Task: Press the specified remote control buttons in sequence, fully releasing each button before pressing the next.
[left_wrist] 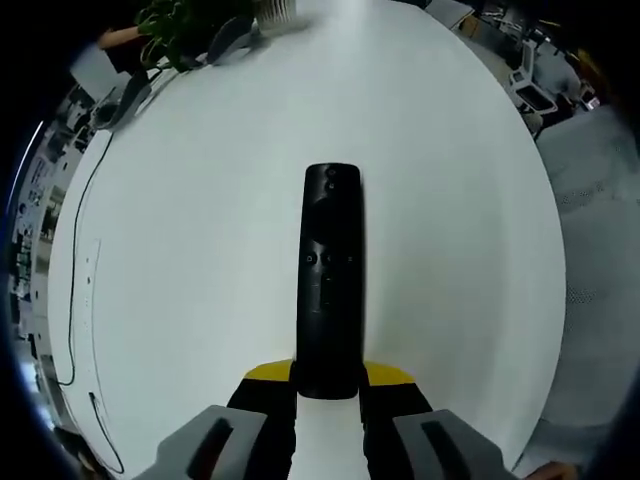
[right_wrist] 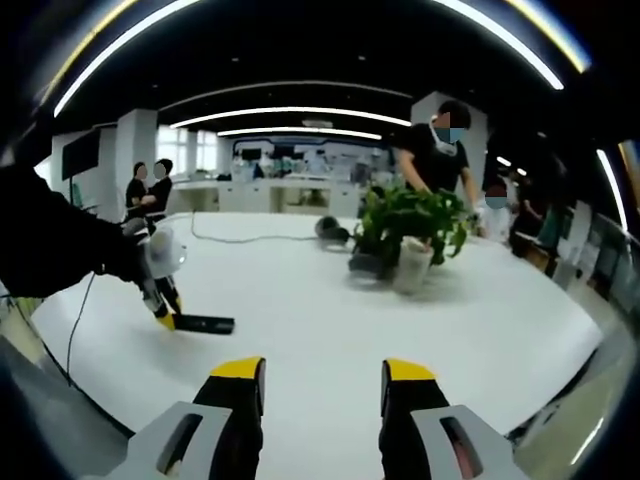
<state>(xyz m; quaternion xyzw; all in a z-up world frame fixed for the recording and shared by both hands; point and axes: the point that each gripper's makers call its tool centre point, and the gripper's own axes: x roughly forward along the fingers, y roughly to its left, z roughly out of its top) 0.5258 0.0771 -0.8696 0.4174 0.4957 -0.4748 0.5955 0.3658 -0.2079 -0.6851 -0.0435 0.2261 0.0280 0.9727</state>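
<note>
The white table (left_wrist: 200, 200) carries a potted plant (right_wrist: 412, 228) on the far side. The black remote control (left_wrist: 331, 280) lies flat on the table — its near end is clamped between the left gripper (left_wrist: 328, 385) fingers. The right gripper (right_wrist: 322, 385) hovers with fingers apart, gripping nothing.

We see the remote control (left_wrist: 331, 280) lying on the worktop (left_wrist: 200, 250), near end between the left hand-held gripper (left_wrist: 328, 385) jaws, potted plant (left_wrist: 185, 28) at the far edge
</note>
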